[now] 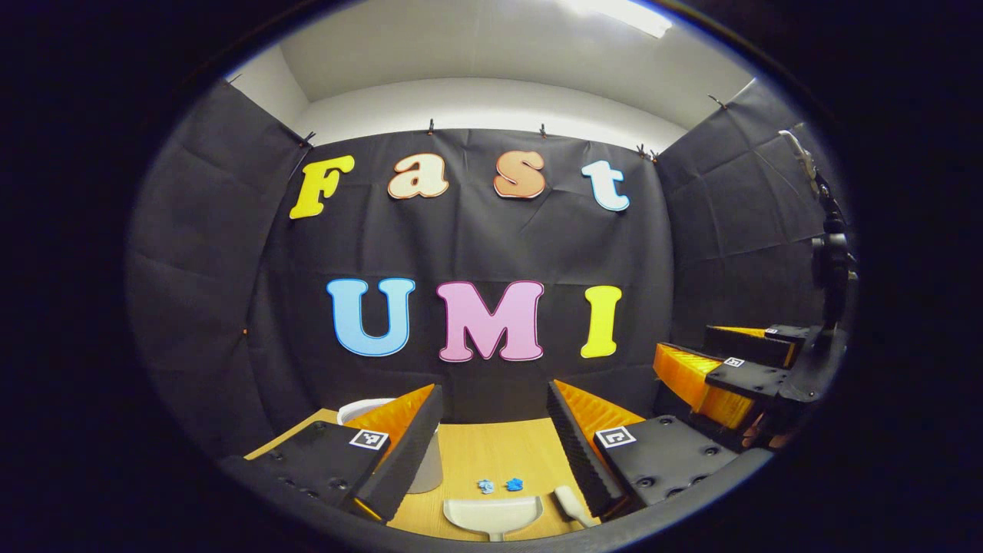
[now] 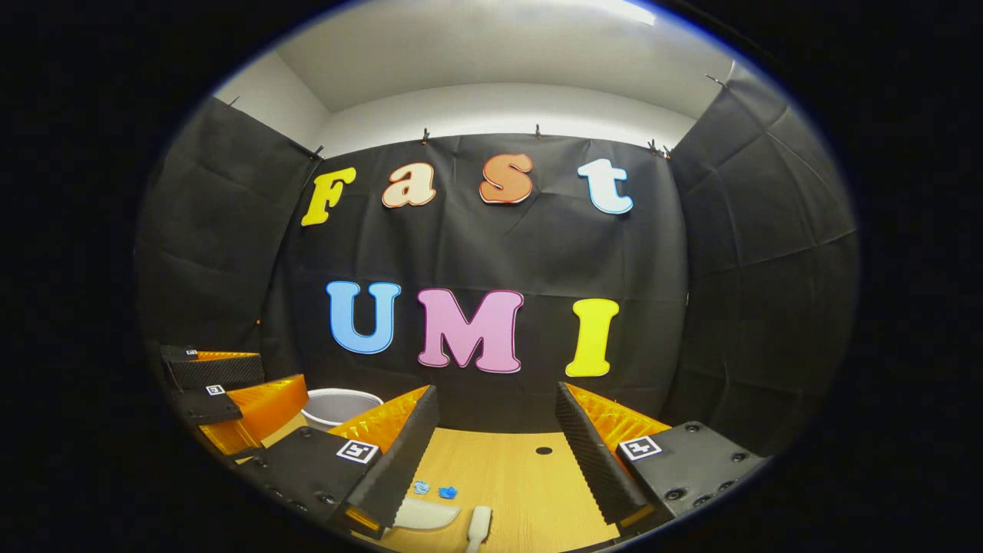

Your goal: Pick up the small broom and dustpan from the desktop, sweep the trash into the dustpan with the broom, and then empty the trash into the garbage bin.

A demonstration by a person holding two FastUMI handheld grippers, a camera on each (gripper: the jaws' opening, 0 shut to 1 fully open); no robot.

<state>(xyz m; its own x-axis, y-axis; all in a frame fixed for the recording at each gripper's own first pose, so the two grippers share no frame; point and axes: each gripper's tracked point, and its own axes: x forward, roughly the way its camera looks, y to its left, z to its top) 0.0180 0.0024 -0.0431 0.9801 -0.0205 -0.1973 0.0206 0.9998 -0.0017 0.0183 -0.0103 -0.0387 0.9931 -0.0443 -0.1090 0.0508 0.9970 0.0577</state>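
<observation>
A pale dustpan [image 1: 494, 513] lies on the wooden desktop [image 1: 499, 453] just below my open left gripper [image 1: 493, 393]. The small broom [image 1: 572, 505] lies right of the pan, its handle showing by the right finger. Two blue scraps of trash [image 1: 500, 485] sit just beyond the pan. In the right gripper view the dustpan [image 2: 422, 514] is partly hidden behind the left finger, with the broom [image 2: 478, 526] and the blue scraps [image 2: 435, 489] beside it. My right gripper [image 2: 495, 392] is open and holds nothing. A white garbage bin [image 2: 342, 405] stands at the back left.
The bin [image 1: 367, 408] shows behind my left finger in the left gripper view. The right gripper [image 1: 687, 346] hangs open off to the right there; the left gripper [image 2: 276, 370] shows at the left of the right gripper view. A small round hole [image 2: 544, 450] marks the desktop [image 2: 514, 476].
</observation>
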